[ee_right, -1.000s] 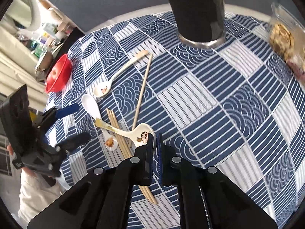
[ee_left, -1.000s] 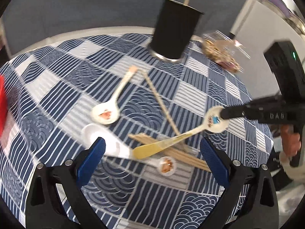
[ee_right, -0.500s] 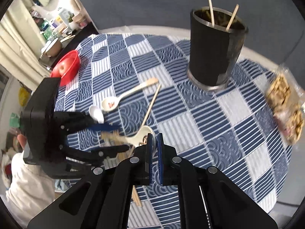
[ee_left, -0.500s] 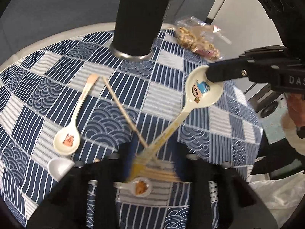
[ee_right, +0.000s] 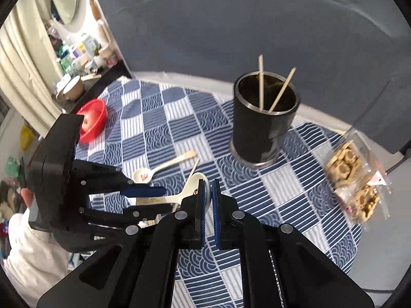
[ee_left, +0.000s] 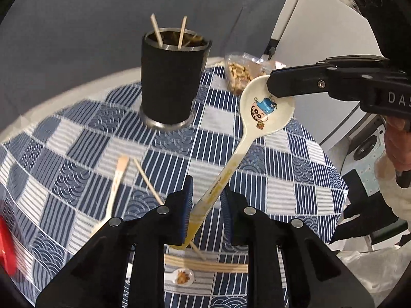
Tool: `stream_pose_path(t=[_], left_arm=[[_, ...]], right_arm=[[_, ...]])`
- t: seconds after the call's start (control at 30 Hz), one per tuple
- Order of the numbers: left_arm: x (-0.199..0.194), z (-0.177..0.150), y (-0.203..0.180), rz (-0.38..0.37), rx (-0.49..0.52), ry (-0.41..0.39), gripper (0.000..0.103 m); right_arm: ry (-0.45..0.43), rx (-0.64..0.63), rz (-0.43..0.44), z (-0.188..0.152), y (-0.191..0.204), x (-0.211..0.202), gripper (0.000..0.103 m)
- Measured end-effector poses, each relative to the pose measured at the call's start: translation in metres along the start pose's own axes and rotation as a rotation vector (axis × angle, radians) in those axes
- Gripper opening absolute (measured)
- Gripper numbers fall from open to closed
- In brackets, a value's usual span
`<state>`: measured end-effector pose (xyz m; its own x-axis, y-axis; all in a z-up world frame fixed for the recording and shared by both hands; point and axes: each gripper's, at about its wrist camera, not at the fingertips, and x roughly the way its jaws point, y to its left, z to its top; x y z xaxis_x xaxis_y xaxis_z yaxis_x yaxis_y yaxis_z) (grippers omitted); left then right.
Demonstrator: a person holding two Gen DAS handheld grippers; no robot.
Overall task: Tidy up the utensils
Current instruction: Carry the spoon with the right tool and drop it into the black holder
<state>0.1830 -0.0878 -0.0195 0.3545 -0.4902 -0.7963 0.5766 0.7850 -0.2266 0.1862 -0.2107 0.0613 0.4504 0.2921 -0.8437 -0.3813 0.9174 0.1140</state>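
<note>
A cream spoon with a cartoon print (ee_left: 264, 113) hangs in the air above the table. My right gripper (ee_right: 209, 187) is shut on the rim of its bowl (ee_right: 199, 179). My left gripper (ee_left: 205, 192) has its blue pads (ee_left: 186, 202) closed in around the spoon's yellow handle; a small gap still shows on the right pad. A black holder cup (ee_left: 170, 82) with two chopsticks stands behind; it also shows in the right wrist view (ee_right: 264, 123). Another spoon (ee_right: 164, 168), a loose chopstick (ee_left: 147, 179) and a chopstick bundle (ee_left: 205, 265) lie on the cloth.
A bag of snacks (ee_right: 357, 179) lies at the table's right edge. A red bowl (ee_right: 93, 123) sits at the far left. A small spoon (ee_left: 181, 276) lies below the chopstick bundle. The checked cloth (ee_left: 282, 184) covers a round table.
The right gripper lifted the cartoon spoon off the table. The left gripper moved up to the handle and closed its jaws from wide open to around it.
</note>
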Motion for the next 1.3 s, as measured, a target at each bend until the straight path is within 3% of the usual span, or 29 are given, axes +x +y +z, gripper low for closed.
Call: stream_pose_path(t=[0.2,0.47,0.77,1.03,1.3], left_arm=[[-0.012,0.035,-0.015,0.017,0.031,-0.030,0.022],[-0.013,0.084,-0.026,-0.014,0.089,-0.033,0.022],[0.001,0.151,-0.024,-0.075,0.136,-0.082,0.022],[0.035,0.194,-0.001,-0.119,0.111,-0.087,0.022],[0.071,0.200,0.018,-0.097,0.088,-0.043,0.022]], right_arm=[[-0.072,0.026,-0.020,0.014,-0.019,-0.033,0.005],[-0.136,0.034,-0.072,0.036,-0.042,-0.065,0.005],[-0.185,0.032,-0.151,0.083,-0.084,-0.088,0.005],[-0.172,-0.011,-0.177,0.128,-0.110,-0.074,0.006],[-0.113,-0.046,-0.150,0.146,-0.117,-0.028,0.006]])
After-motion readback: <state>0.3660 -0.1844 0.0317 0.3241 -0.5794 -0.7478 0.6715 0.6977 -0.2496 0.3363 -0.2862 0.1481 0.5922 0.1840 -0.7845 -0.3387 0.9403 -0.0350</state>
